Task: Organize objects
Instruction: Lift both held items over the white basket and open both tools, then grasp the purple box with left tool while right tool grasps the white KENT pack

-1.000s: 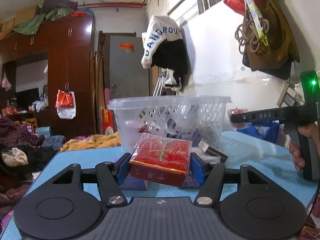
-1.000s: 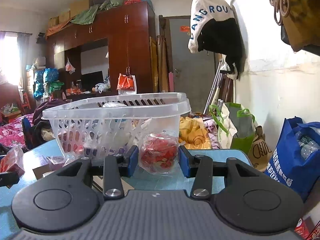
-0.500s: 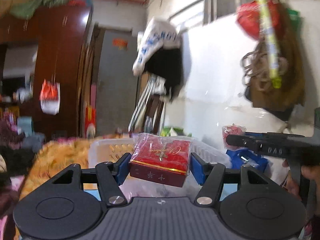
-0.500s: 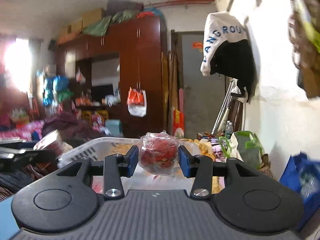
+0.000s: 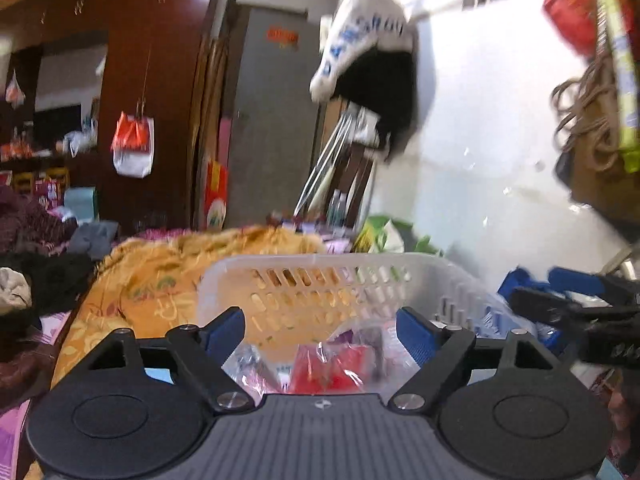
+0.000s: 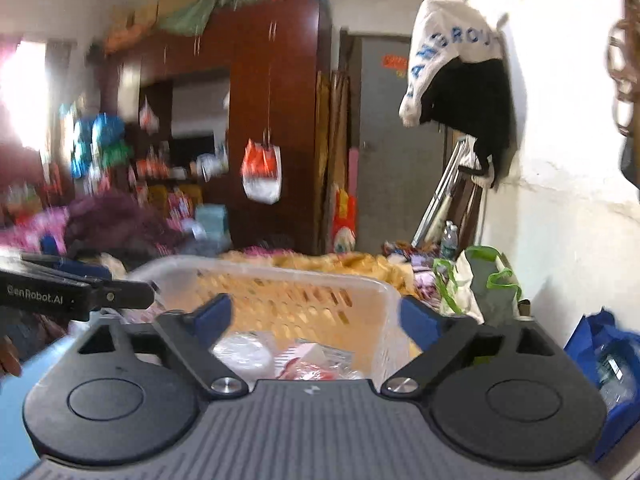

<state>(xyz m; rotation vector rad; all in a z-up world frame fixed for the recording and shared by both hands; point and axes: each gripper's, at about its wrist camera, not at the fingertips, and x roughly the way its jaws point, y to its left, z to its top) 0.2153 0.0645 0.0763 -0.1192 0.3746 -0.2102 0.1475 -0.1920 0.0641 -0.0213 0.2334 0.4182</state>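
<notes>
Two views, left wrist first:
left hand-held gripper (image 5: pixel 320 330): released; its jaws have just been opening and nothing sits between my blue pads
red box (image 5: pixel 336 366): lying in the white basket (image 5: pixel 320 258), directly below and a little ahead of my left fingertips, wrapped in clear film
red box lie: too blurred and too hidden by my tool's body to tell its long axis
basket from left hand: straight ahead and under me, its far rim running across the view, its near part hidden beneath my tool
other tool in this view: my right one reaches in from the right edge, over the basket's right side

Right wrist view:
right hand-held gripper (image 6: pixel 316 318): released wide; its jaws have just been opening and hold nothing
clear bag of red bits (image 6: pixel 320 368): in the basket (image 6: pixel 280 274), just below my pads, partly hidden by the tool
round clear packet (image 6: pixel 240 350): beside it to the left, also inside
left tool here: comes in from the left edge, level with the basket's rim

Judgement for the next move:
nearer hand: both hang over the basket about equally; each dropped thing lies under its own hand
way out: up and back towards me, as both are already stowed
</notes>
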